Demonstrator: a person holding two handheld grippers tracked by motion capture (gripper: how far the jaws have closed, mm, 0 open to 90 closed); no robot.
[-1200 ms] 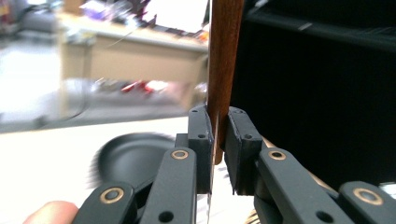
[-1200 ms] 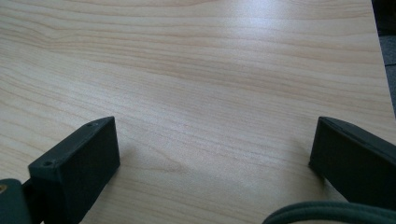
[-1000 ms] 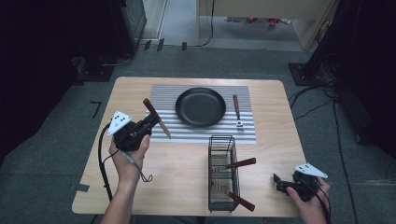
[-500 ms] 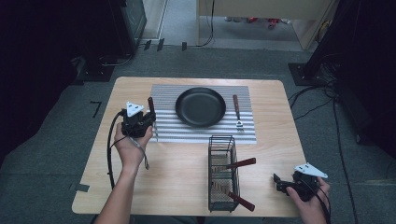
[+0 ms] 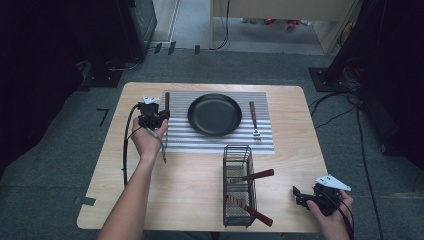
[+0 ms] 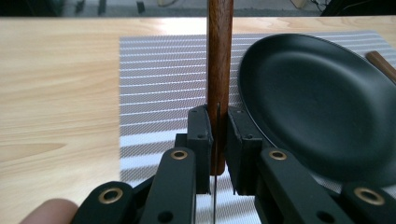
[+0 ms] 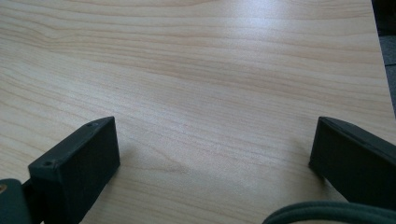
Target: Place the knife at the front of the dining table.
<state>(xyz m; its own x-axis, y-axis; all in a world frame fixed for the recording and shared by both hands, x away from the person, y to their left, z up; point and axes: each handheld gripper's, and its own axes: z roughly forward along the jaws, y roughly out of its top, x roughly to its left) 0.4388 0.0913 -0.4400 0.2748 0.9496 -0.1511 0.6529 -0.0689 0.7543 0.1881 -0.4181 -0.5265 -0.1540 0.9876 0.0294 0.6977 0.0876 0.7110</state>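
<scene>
since the earlier frame, left tool point(image 5: 159, 111) moved to upper left, beside the pan point(image 5: 215, 114). it grips a wooden-handled utensil point(image 6: 219, 60). right tool point(image 5: 302, 196), lower right, gapes empty.

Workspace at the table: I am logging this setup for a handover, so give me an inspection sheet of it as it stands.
Surface: wooden table with a striped placemat at the far side.
Job's things: wooden-handled utensil upright over the mat's left edge, beside the black plate.
Clutter: fork lying right of the plate; wire basket with two wooden-handled utensils poking out.
Grippers: left gripper shut on the utensil's handle; right gripper open, low over bare wood at the near right corner.
Cables: left gripper's cable hangs past the table's left side; more cables on the floor at right.
Surroundings: grey carpet, dark equipment at both sides.
</scene>
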